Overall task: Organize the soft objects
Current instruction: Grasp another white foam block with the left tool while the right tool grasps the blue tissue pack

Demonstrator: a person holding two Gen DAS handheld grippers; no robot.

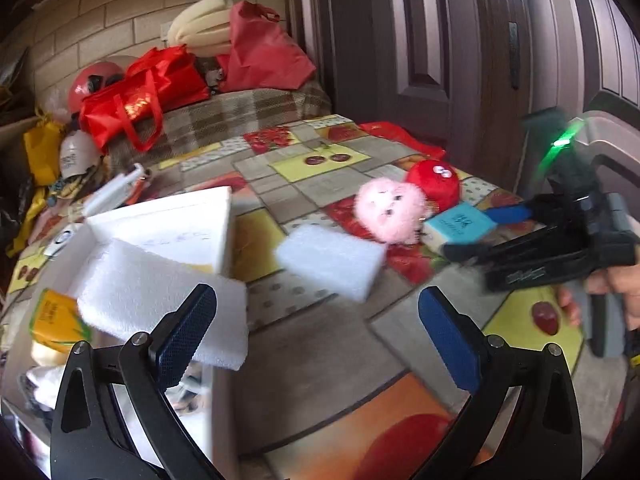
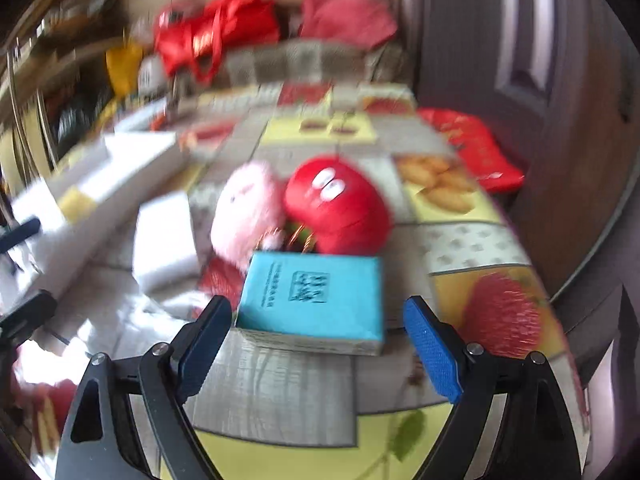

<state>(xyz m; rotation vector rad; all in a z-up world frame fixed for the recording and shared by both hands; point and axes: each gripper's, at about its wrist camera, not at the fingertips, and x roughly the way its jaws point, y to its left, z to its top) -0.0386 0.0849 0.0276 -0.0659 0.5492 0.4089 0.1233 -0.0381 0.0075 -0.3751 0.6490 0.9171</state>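
Observation:
A white open box [image 1: 160,236] stands at the table's left and holds a white foam block [image 1: 160,304] and a yellow pack [image 1: 56,320]. A second white foam block [image 1: 332,260] lies on the table, with a pink plush [image 1: 392,208], a red plush [image 1: 434,182] and a teal tissue pack [image 1: 460,226] to its right. My left gripper [image 1: 316,336] is open and empty, beside the box. My right gripper [image 2: 316,340] is open, its fingers on either side of the teal tissue pack [image 2: 316,300], just before the pink plush [image 2: 248,208] and red plush [image 2: 340,204].
The table has a fruit-patterned cloth [image 1: 320,360]. Red bags [image 1: 140,92], a cream cushion [image 1: 204,24] and a yellow bag [image 1: 42,148] are piled on a checked blanket at the back. A dark door [image 1: 440,40] stands right. A red packet [image 2: 476,148] lies near the table's right edge.

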